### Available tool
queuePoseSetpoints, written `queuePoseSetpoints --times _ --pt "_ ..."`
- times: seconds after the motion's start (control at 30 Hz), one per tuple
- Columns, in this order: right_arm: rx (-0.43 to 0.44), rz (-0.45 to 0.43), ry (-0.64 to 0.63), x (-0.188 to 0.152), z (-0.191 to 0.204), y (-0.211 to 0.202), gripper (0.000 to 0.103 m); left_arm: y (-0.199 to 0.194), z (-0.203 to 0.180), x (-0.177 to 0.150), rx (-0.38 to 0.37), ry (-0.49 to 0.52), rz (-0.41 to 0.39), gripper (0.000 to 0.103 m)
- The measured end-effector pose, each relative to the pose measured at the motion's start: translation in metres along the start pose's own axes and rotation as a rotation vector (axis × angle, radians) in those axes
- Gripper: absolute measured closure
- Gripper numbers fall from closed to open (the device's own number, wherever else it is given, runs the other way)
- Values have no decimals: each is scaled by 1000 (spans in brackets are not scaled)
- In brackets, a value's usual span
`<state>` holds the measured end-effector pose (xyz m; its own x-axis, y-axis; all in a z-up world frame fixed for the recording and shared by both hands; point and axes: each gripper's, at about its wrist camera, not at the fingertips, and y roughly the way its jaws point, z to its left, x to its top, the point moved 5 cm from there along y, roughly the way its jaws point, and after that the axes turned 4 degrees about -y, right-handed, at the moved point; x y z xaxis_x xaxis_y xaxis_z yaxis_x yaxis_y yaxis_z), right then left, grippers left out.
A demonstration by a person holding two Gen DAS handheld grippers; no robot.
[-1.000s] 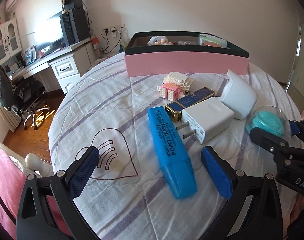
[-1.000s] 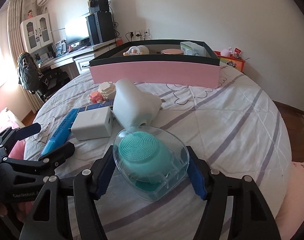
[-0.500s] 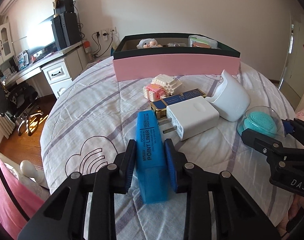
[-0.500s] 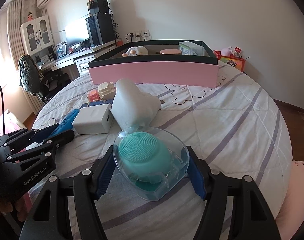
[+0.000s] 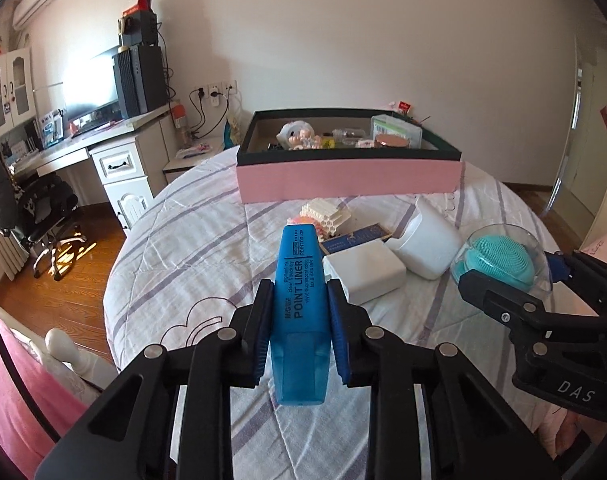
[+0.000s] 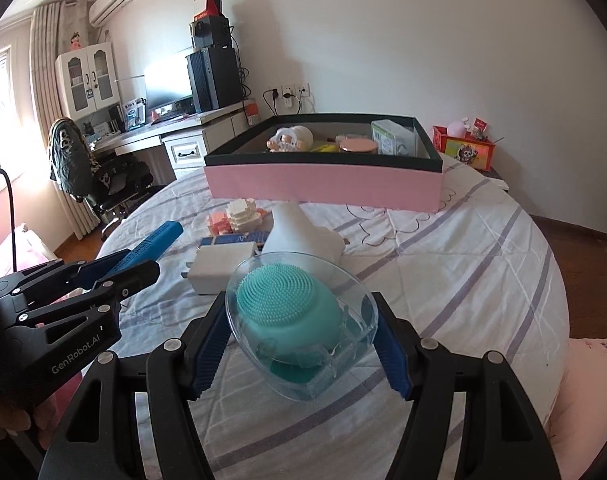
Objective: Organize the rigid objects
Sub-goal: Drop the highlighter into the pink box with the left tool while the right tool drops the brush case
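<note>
1. Since a second ago the left gripper, then spread wide on either side of the blue highlighter lying on the bedspread, has closed on its barrel and raised it; the pen now points toward the pink box, clear of the fabric.
2. The right gripper is as before, its pads pressed to both sides of the clear case, now held above the bed.
3. That clear case contains a teal bristled face brush.
4. The pink box, dark-rimmed and open, sits at the far side of the bed and holds a small doll figure, a round pink-lidded tin and a pale green packet; smaller items among them are too small to tell.
5. On the bedspread between box and grippers lie a white charger, a white pear-shaped item, a dark blue flat box and a pink-and-white block model.
6. The highlighter hides part of the block model, and the charger covers much of the dark blue box.
</note>
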<state>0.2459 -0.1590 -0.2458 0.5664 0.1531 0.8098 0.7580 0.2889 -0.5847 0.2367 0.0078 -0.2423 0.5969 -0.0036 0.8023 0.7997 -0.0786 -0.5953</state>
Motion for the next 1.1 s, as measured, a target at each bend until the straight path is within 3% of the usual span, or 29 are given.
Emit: queuePoseSetpoints --times 0.33,0.53,0.83,1.1 --pt "-16 -144 -35 41 14 -48 35 -62 -18 37 -35 27 -155 77" --pt "-27 -191 -55 58 16 -64 35 -70 -22 50 -33 29 -183 77" --pt "-38 -181 -83 82 3 -42 35 -36 -29 80 -36 66 -172 76" --pt "-30 -133 -121 145 -23 22 35 48 -21 148 -47 89 -120 76"
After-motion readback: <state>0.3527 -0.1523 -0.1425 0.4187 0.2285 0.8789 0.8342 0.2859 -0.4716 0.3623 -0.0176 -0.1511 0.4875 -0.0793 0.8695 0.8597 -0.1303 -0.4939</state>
